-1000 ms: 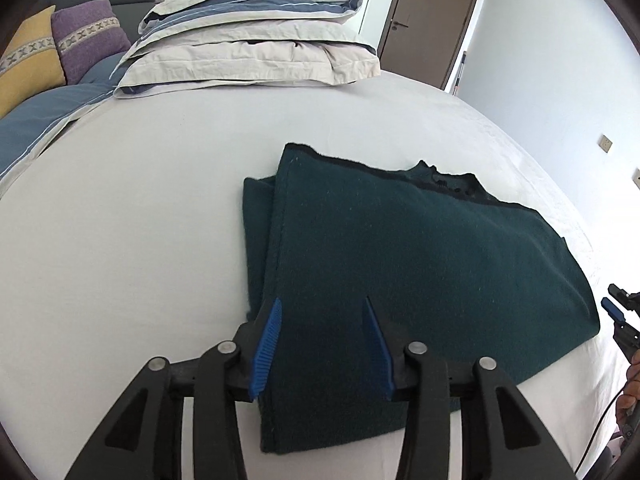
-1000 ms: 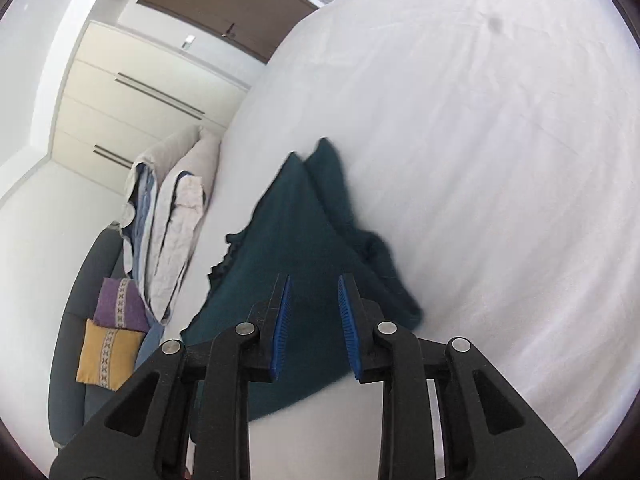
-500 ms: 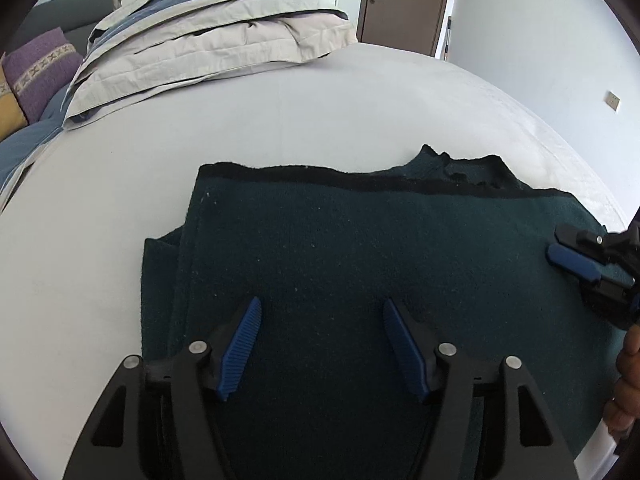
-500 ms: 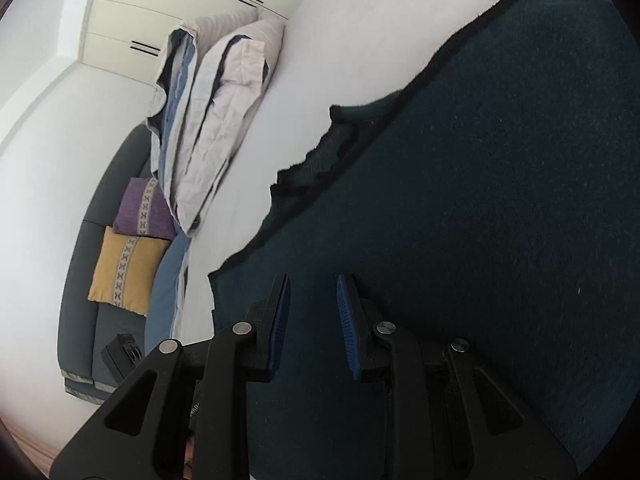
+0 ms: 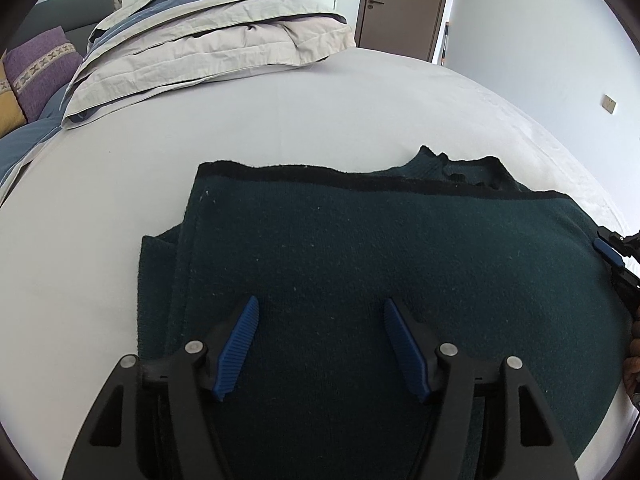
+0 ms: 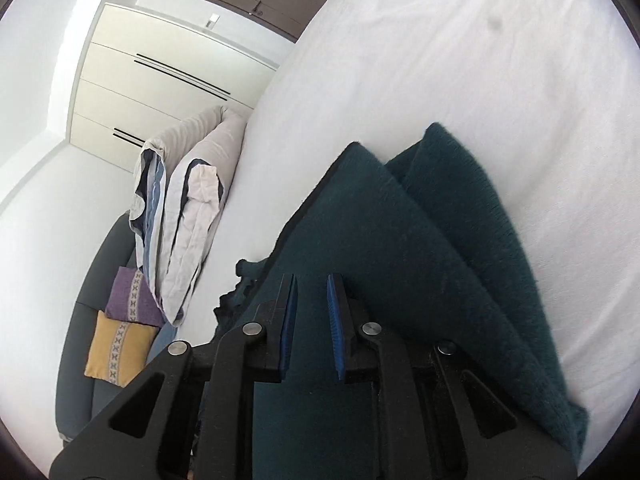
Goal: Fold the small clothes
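Note:
A dark green knitted garment (image 5: 360, 256) lies folded on the white bed (image 5: 280, 120), its black-edged hem across the far side and its collar at the far right. My left gripper (image 5: 320, 308) is open and empty, low over the garment's near part. My right gripper (image 6: 312, 280) is over the same garment (image 6: 400, 240), its blue pads a narrow gap apart with nothing between them. It also shows at the right edge of the left wrist view (image 5: 612, 256).
A folded grey and blue duvet (image 5: 208, 36) lies at the head of the bed. A sofa with purple (image 5: 36, 64) and yellow (image 6: 120, 344) cushions stands beside the bed. A brown door (image 5: 404, 4) and white wardrobes (image 6: 168, 80) are behind.
Both grippers have moved in low over the garment. The left jaws have opened wider. The right gripper swung over the garment and back, and stays narrowly open.

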Motion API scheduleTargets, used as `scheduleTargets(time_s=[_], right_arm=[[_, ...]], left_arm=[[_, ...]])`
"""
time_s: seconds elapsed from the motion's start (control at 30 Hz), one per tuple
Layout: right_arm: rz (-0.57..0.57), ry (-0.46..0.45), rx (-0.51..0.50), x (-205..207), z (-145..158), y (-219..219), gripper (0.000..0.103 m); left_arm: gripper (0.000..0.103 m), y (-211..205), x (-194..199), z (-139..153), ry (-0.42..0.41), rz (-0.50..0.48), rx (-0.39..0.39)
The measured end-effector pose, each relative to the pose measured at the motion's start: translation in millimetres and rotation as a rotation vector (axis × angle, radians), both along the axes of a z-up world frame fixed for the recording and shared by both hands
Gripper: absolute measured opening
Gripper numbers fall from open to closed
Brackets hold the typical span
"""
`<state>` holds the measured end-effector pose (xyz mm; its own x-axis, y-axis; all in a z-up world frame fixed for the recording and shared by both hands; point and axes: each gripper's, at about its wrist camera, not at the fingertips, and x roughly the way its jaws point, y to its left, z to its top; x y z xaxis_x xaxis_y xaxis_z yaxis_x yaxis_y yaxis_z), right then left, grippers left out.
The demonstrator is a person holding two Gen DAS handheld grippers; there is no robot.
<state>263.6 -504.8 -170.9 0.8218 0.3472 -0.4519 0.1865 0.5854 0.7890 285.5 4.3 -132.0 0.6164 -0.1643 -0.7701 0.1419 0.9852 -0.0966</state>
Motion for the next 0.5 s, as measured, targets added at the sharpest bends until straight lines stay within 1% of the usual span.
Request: scheduleTargets(time_s=[0.03,0.13,0.27,0.4,0.5], right_arm=[[0.002,-0.009,0.007,-3,0,-4,0.013],[-0.011,-0.025,-0.015,-9,0,-6,0.012],[-0.009,-0.022,-0.051,-15,2,-6,0.013],[-0.025,-0.022,-0.054,-23,4,-9,0.013],[-0.046,-0.017,-0.06,-36,6,-15,0.013]], left_arm=[[0.068,-1,0,0,-0.001,0.0,0.0],[0.068,-1,1,0,-0.002,0.001,-0.001],[0.068,0,1,-2,-0.005,0.003,-0.012],[0.069,0,1,-2,-0.008,0.004,-0.018],[0.068,1,1,-2,-0.01,0.005,-0.028]])
